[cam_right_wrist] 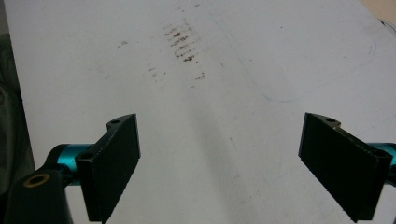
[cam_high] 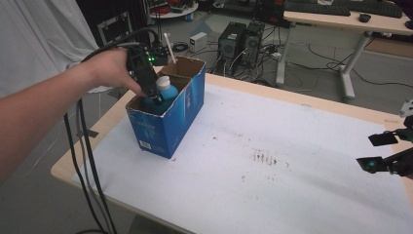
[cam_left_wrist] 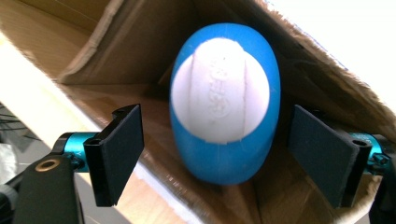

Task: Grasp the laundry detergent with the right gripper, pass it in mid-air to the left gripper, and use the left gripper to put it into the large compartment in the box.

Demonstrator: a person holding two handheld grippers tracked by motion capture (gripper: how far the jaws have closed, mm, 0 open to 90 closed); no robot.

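A blue cardboard box (cam_high: pixel 168 122) stands open-topped at the left of the table. In its near compartment stands a blue bottle with a white cap (cam_high: pixel 165 90). My left gripper (cam_high: pixel 153 97) reaches down into that compartment. In the left gripper view the bottle (cam_left_wrist: pixel 224 102) sits between the two black pads (cam_left_wrist: pixel 121 154), with a gap on each side, so the left gripper (cam_left_wrist: pixel 224 156) is open. A white stick (cam_high: pixel 169 48) pokes up from the far compartment. At the table's right edge my right gripper (cam_high: pixel 377 152) is held open over the sheet, its jaws (cam_right_wrist: pixel 229 168) wide apart with nothing between them.
A white sheet (cam_high: pixel 292 126) covers the tabletop, with brown smudges (cam_high: pixel 265 158) near its middle. The left gripper's black cable (cam_high: pixel 87 161) hangs off the left table edge. Computer towers (cam_high: pixel 241 39) and another desk (cam_high: pixel 341 22) stand behind.
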